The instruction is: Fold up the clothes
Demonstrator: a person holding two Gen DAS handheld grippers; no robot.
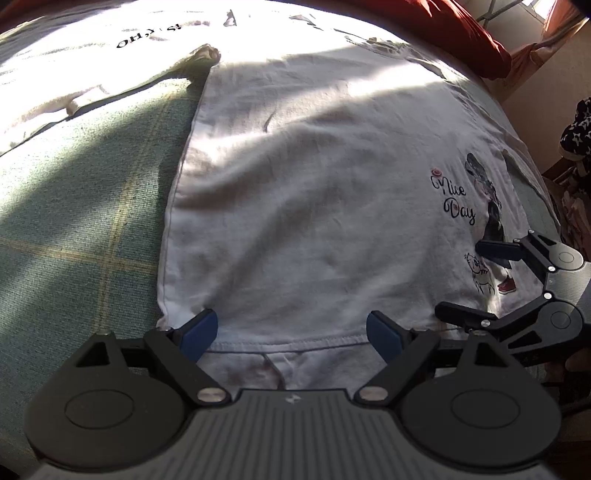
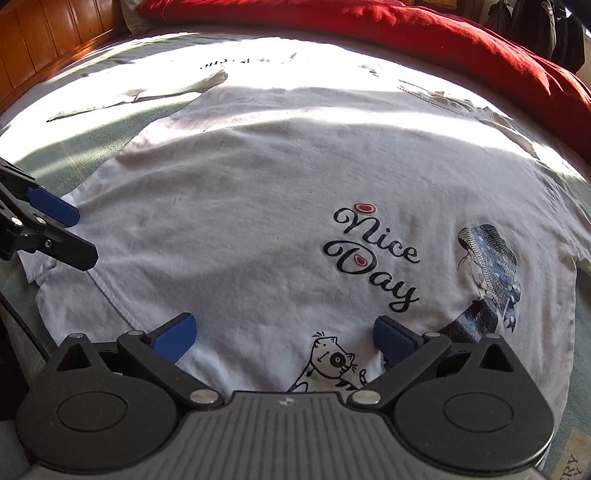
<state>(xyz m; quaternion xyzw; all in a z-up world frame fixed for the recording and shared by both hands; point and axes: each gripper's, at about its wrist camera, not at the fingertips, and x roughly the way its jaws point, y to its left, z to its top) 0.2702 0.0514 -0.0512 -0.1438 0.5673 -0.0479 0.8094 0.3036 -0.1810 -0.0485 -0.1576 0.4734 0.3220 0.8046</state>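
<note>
Left gripper (image 1: 291,334): held spread wide over the hem, nothing grasped.
Right gripper (image 2: 284,334): likewise spread, empty.
White T-shirt (image 1: 314,184): laid flat on green bedspread (image 1: 81,206), frame centre.

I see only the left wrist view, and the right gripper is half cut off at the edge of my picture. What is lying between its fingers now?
Observer: The right gripper is open over the cat drawing printed on the white T-shirt, and no cloth is pinched between the fingers.
Operator: Thank you. In my view there is something red at the far side. Does it go along the whole far edge?
Observer: Not the whole edge. The red blanket covers most of the far side, and a wooden panel stands at its left end.
</note>
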